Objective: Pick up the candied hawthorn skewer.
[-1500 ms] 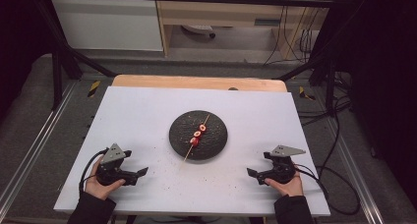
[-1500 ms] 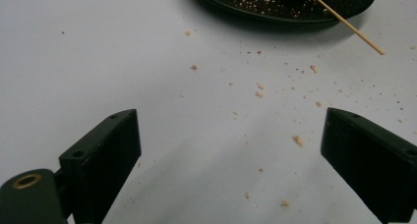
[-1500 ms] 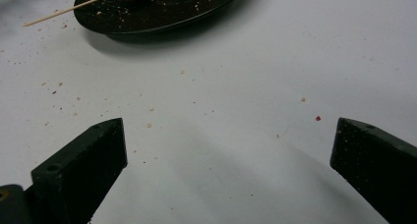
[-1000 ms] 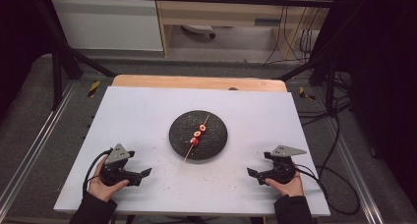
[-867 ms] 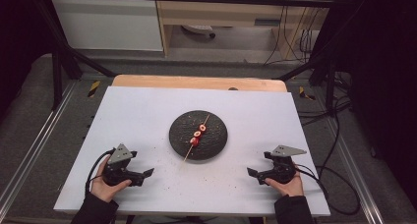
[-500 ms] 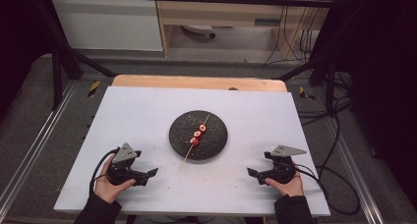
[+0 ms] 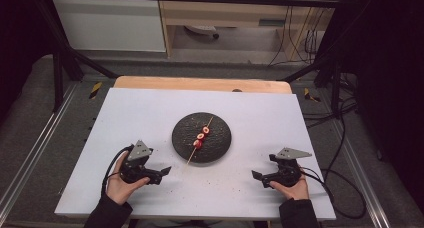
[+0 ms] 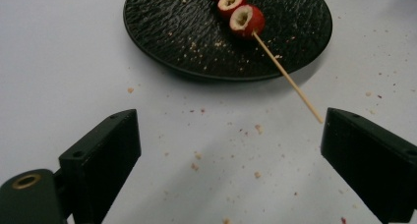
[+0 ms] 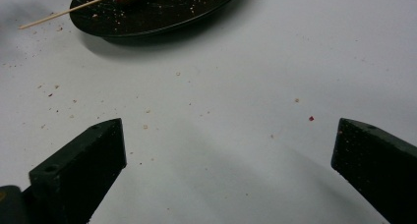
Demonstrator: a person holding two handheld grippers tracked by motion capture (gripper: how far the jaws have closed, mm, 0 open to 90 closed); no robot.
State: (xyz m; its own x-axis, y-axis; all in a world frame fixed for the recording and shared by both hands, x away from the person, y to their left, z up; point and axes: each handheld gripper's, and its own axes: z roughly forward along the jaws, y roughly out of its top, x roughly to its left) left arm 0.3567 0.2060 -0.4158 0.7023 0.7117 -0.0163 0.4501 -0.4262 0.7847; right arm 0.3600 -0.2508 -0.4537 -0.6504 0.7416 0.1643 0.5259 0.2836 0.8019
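Note:
A round black textured plate [image 7: 220, 132] sits in the middle of the white table. Across it lies a thin wooden skewer [image 7: 192, 157] threaded with red, hollowed fruit pieces [image 7: 200, 137]; its bare end sticks out over the plate's near-left rim. My left gripper [image 7: 161, 174] stands open just left of that end. In the left gripper view the skewer [image 8: 290, 81] points at the right jaw, with the fruit pieces [image 8: 246, 18] and plate [image 8: 162, 27] ahead. My right gripper [image 7: 262, 169] is open at the near right, empty, apart from the plate [image 9: 162, 13].
Crumbs [image 8: 258, 129] are scattered over the white table top [image 7: 150, 113] around the plate. A wooden strip [image 7: 200, 83] runs along the far edge. Cables [image 7: 345, 188] trail off the right side. Metal frame rails border both sides.
My left gripper has slid to the right, closer to the skewer's bare end. The right gripper, the plate and the skewer have stayed where they were.

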